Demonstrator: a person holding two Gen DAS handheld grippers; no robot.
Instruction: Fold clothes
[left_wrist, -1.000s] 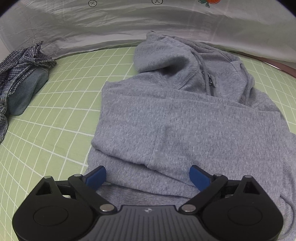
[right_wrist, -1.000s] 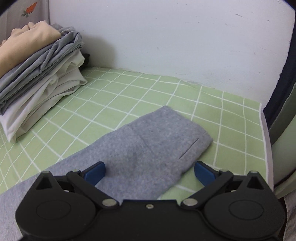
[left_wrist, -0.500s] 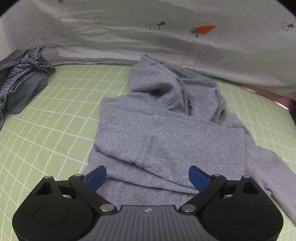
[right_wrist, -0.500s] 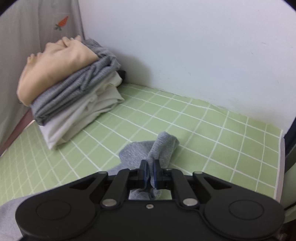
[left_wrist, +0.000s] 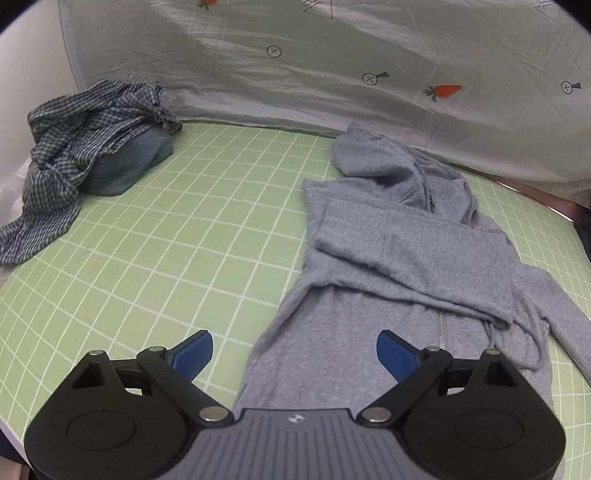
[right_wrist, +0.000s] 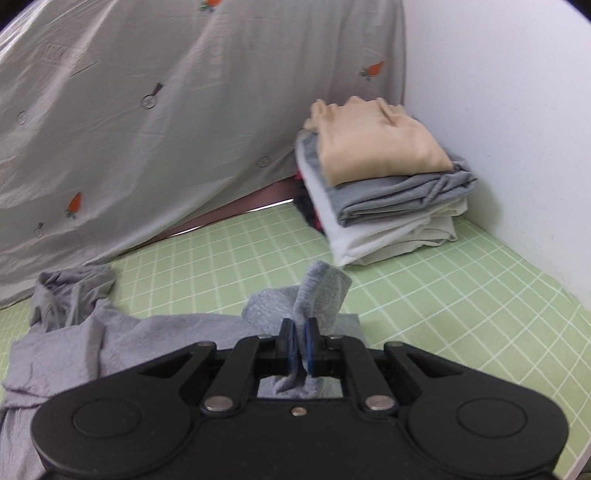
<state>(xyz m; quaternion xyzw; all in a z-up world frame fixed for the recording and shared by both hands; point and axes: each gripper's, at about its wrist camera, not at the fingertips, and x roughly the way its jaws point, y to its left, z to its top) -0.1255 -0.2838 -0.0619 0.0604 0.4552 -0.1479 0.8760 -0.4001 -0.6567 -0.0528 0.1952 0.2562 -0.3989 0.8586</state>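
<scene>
**A:** The right gripper (right_wrist: 300, 345) is clamped on the sleeve (right_wrist: 321, 291) of the grey hoodie (left_wrist: 399, 258), cuff standing up past the blue pads (right_wrist: 311, 345); a second ago those jaws gaped over the sleeve lying flat on the green checked sheet (right_wrist: 443, 295).

**B:** And the left gripper (left_wrist: 293, 352)?

**A:** Spread wide, holding nothing, above the hoodie's hem; the hoodie lies zip-up on the sheet, one sleeve already folded across its chest.

**B:** So what follows?

**A:** Likely the second sleeve gets carried over the chest to match; the fold is perhaps halfway. A stack of folded clothes (right_wrist: 384, 192) waits by the wall; a checked shirt (left_wrist: 85, 147) lies crumpled, not yet folded.
</scene>
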